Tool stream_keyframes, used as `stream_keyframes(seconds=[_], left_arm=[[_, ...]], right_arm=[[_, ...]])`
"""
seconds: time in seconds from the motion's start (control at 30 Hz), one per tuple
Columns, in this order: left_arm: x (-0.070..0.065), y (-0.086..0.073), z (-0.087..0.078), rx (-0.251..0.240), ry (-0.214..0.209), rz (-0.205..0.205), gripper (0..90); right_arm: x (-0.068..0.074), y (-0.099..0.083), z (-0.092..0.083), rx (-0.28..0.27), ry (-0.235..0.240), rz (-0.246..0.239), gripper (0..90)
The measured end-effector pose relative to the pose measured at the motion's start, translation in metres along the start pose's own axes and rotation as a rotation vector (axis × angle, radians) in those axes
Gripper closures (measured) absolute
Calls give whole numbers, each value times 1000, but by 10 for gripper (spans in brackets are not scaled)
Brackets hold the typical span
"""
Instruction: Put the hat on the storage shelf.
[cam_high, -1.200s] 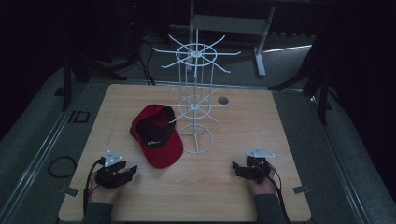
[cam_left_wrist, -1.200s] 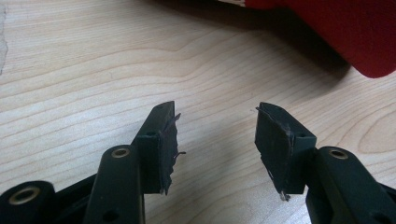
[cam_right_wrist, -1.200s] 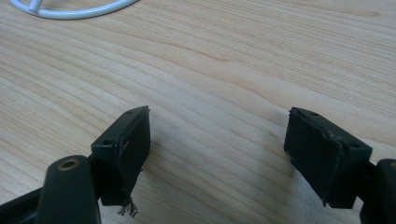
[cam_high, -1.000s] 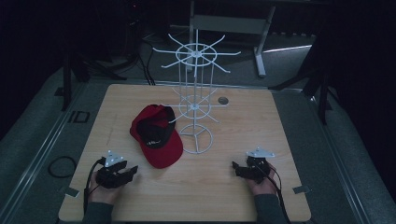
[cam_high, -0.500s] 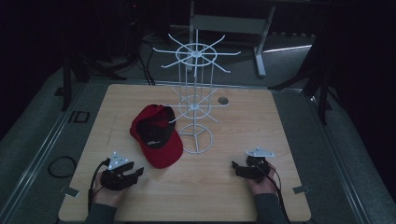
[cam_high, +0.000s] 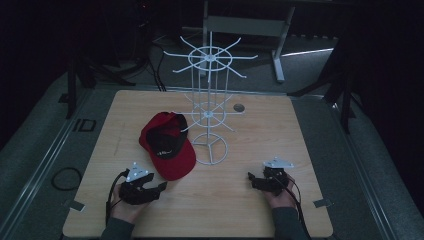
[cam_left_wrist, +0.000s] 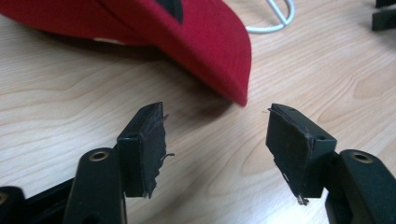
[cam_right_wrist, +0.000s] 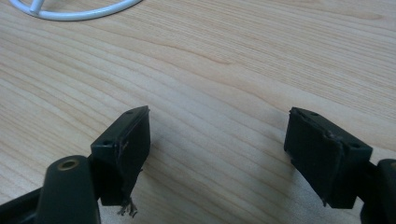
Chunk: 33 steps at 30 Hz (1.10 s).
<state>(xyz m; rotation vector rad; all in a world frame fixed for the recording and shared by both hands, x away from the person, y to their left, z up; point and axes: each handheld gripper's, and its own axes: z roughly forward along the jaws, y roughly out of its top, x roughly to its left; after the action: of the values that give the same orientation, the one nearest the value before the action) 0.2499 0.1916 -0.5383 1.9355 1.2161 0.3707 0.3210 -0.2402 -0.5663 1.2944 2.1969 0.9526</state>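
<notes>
Dim, perhaps underexposed — dark surroundings

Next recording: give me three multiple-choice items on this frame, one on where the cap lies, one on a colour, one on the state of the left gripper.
1. Where does the cap lie?
A. hung on the rack
B. flat on the table, left of the rack's base
C. between the right gripper's jaws

2. What colour is the wire rack?
A. white
B. black
C. red

3. How do the left gripper's jaws stand?
A. clamped on the brim
B. shut on nothing
C. apart, with the brim's tip just ahead of them

Answers:
1 B: the high view shows the cap resting on the wooden table beside the rack's ring base.
2 A: its wires show white in the high view.
3 C: the left gripper view shows bare wood between the pads, which have just been opening, and the red brim clear of both.
</notes>
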Motion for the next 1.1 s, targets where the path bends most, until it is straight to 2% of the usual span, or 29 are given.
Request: stream_keyframes(seconds=[0.07, 0.13, 0.2, 0.23, 0.27, 0.3, 0.33, 0.37, 0.4, 0.43, 0.53, 0.57, 0.6, 0.7, 0.87, 0.9, 1.07, 1.1], left_arm=[[-1, 3, 5, 5, -16, -14, 373], [-1, 4, 10, 7, -36, -46, 375], [-1, 6, 15, 7, -42, -55, 387], [1, 8, 17, 16, -22, -57, 397], [1, 8, 17, 16, -22, -57, 411], [6, 10, 19, 24, -4, -83, 431], [6, 10, 19, 24, -4, -83, 449], [10, 10, 18, 23, 7, -102, 490], [10, 10, 18, 23, 7, -102, 512], [11, 10, 15, 22, 34, -98, 516], [15, 10, 12, 19, 41, -107, 535], [20, 11, 10, 18, 25, -124, 536], [20, 11, 10, 18, 25, -124, 532], [26, 17, 14, 49, -16, -130, 507], [29, 20, 28, 93, -28, -131, 501], [29, 21, 34, 106, -31, -142, 502], [31, 23, 42, 119, -42, -166, 510], [32, 24, 43, 112, -45, -191, 527]], right_arm=[[0, 0, 0, 0, 0, 0, 225], [0, 0, 0, -1, 1, -2, 225], [0, 0, 0, 0, 1, -1, 225], [0, 0, 0, 0, 1, -1, 225], [0, 0, 0, 0, 1, -1, 225], [0, 0, 0, 0, 2, -3, 225], [0, 0, 0, 0, 2, -3, 225], [0, 0, 0, 0, 2, -3, 225], [0, 0, 0, 0, 2, -3, 225], [0, 0, 0, 0, 2, -3, 225], [0, 0, 0, 0, 2, -3, 225], [0, 0, 0, -1, 2, -4, 225], [0, 0, 0, -1, 2, -4, 225], [0, 0, 0, -1, 2, -4, 225], [0, 0, 0, -1, 2, -3, 225], [0, 0, 0, -1, 2, -4, 225], [0, 0, 0, -1, 2, -4, 225], [0, 0, 0, -1, 2, -4, 225]])
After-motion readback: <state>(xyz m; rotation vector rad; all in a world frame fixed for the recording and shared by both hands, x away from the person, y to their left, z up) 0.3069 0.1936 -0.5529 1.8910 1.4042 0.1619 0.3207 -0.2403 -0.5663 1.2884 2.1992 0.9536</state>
